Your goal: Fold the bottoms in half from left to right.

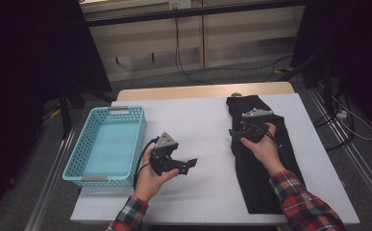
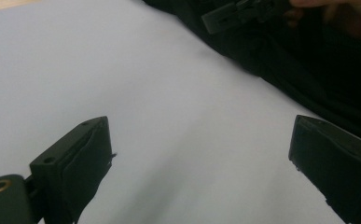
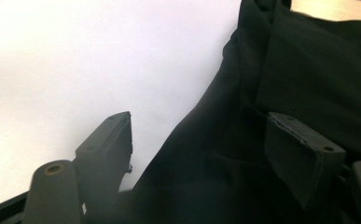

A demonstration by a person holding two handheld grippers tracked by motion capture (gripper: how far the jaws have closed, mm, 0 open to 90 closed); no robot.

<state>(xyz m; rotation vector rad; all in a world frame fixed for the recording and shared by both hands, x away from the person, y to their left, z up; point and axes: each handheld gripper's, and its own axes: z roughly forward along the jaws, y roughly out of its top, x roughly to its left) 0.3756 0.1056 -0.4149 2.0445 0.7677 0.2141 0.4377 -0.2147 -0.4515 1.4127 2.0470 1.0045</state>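
Two forearms in red plaid sleeves enter at the bottom edge of the high view, and we hold one gripper in each hand. At lower centre of that view we see the left gripper (image 1: 183, 165) above the bare white table cover (image 1: 198, 125), pointing toward the right of the frame. In the left gripper view its jaws stand wide apart with nothing between them, only white surface below; the black garment (image 2: 308, 65) crosses the upper right corner of that view.

Right of centre in the high view we see the right gripper (image 1: 236, 134) over the left edge of the black garment (image 1: 260, 159), which lies as a long folded strip from the lower right toward the upper centre of the table. In the right gripper view the jaws are released and spread: the left one sits over white surface, the right one over dark cloth, and the garment's edge (image 3: 206, 140) runs between them. We cannot tell whether the tips touch the cloth.

At middle left of the high view we note the light blue basket (image 1: 85, 154), well apart from the garment. Beyond the table, at the top of the frame, cables (image 1: 193, 67) trail across the floor.
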